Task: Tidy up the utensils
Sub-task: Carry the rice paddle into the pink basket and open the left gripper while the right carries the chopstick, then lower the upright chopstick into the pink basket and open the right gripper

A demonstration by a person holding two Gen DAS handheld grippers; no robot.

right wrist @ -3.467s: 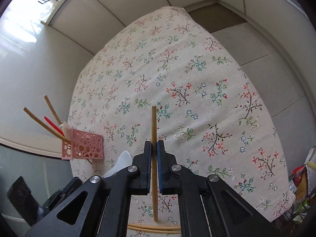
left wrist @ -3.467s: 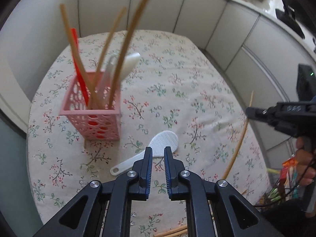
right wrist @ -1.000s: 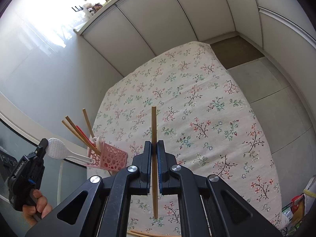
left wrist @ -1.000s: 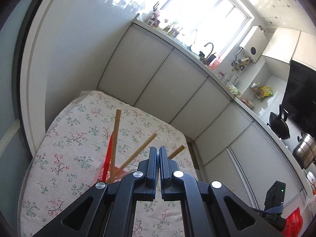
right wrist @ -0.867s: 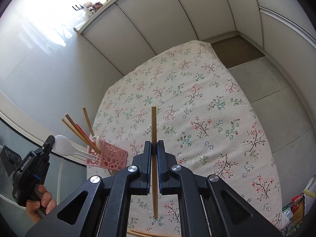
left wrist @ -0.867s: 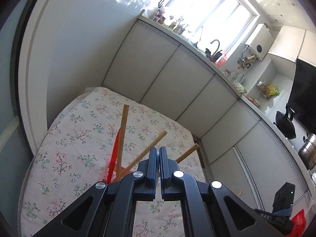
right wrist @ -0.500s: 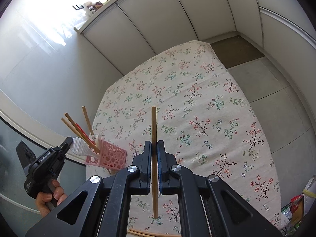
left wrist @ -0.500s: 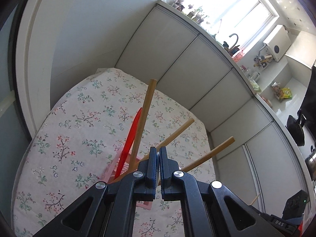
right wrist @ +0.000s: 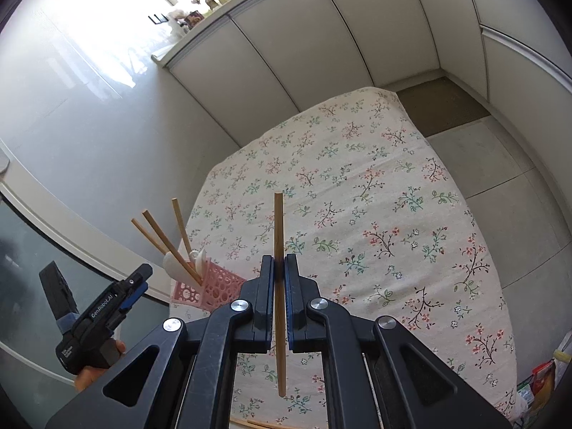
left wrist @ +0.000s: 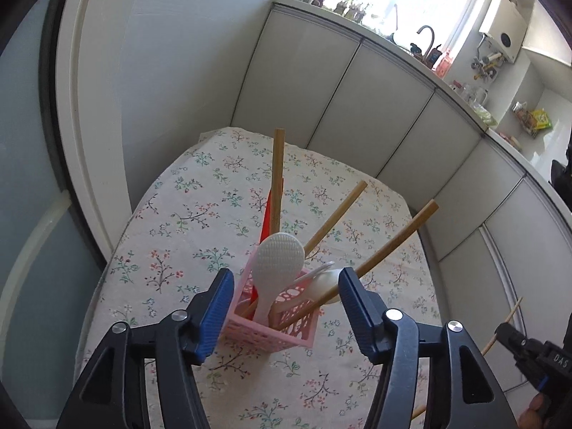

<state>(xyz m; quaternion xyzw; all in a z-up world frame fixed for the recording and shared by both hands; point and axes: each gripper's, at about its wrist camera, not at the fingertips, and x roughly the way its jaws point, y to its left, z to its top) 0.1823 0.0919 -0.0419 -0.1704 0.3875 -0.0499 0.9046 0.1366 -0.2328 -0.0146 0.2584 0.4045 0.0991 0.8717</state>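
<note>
The left gripper's (left wrist: pixel 286 304) ribbed blue fingers (left wrist: pixel 216 307) are opening, clear of the dimpled white plastic rice paddle (left wrist: pixel 277 268) standing in the pink perforated plastic basket (left wrist: pixel 296 332) with bamboo chopsticks (left wrist: pixel 277 178); the right gripper's (right wrist: pixel 279 286) fingers clench one thin bamboo chopstick (right wrist: pixel 279 236).

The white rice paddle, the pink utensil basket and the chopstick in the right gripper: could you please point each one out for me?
white rice paddle (left wrist: pixel 278 255), left wrist view, on its dimpled head.
pink utensil basket (left wrist: pixel 262 336), left wrist view, on its front wall.
chopstick (right wrist: pixel 278 225), right wrist view, on its shaft above the right gripper (right wrist: pixel 279 270).

Table (right wrist: pixel 411 214) under floral cloth, pink utensil basket (left wrist: pixel 271 325) standing on it
</note>
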